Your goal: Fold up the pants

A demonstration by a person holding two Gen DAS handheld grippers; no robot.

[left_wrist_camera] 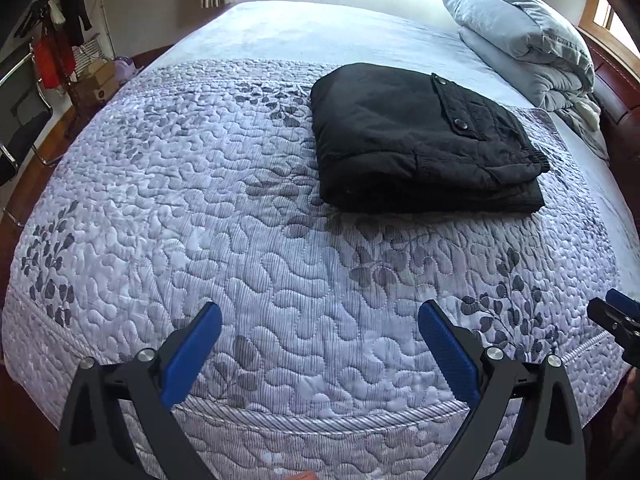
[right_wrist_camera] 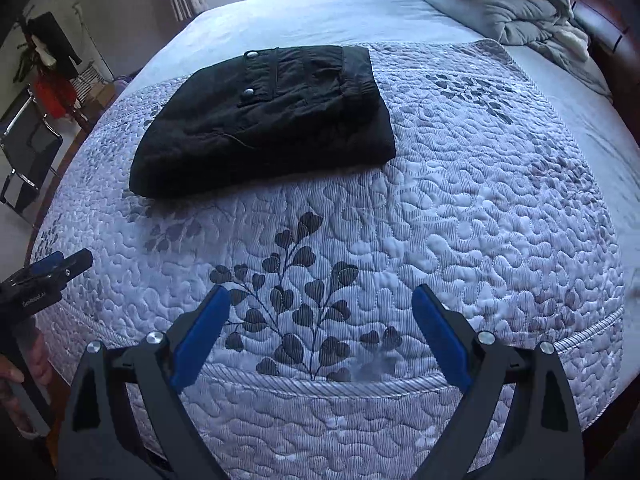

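Note:
The black pants (left_wrist_camera: 416,136) lie folded in a compact stack on the quilted bedspread (left_wrist_camera: 200,208), a snap-button pocket flap on top. They also show in the right wrist view (right_wrist_camera: 264,120), up and to the left. My left gripper (left_wrist_camera: 320,312) is open and empty above the quilt, well short of the pants. My right gripper (right_wrist_camera: 320,294) is open and empty above the quilt near the bed's front edge. The left gripper also shows at the left edge of the right wrist view (right_wrist_camera: 60,266); the right gripper shows at the right edge of the left wrist view (left_wrist_camera: 616,312).
A folded grey duvet and pillow (left_wrist_camera: 528,40) sit at the head of the bed by the wooden headboard (left_wrist_camera: 616,92). A chair (left_wrist_camera: 20,120), hanging clothes (left_wrist_camera: 60,32) and boxes (left_wrist_camera: 96,80) stand on the floor to the left.

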